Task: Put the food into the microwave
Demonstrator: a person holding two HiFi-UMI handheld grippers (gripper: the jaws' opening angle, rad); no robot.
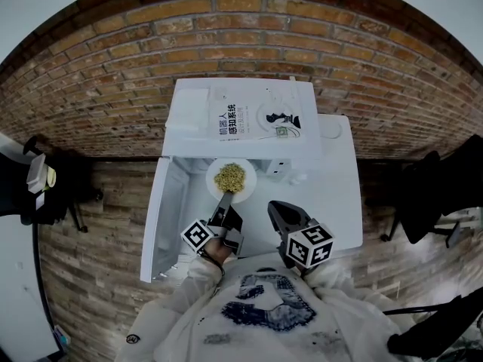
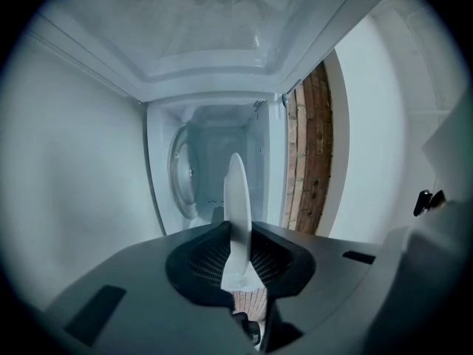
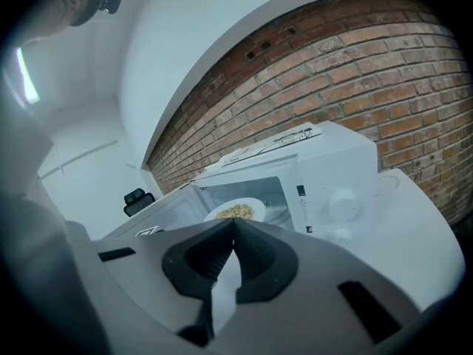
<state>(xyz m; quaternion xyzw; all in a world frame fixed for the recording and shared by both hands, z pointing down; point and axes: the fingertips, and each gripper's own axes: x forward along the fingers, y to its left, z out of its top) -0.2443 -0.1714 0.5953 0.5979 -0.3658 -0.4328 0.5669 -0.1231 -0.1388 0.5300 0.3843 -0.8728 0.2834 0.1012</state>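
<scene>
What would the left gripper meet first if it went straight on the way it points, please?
Probably the back wall of the microwave. The left gripper, shut on the plate, points into the open cavity, and nothing else shows ahead, though depth is unclear.

left gripper [image 1: 225, 197] holding plate [image 1: 250, 181], microwave door [image 1: 161, 219] open

A lab-like test room is indicated: a white microwave [image 1: 241, 119] is set on a plain white table [image 1: 339, 202] against a bare brick wall [image 1: 241, 36], and a black office chair [image 1: 423, 194] is parked alongside
</scene>
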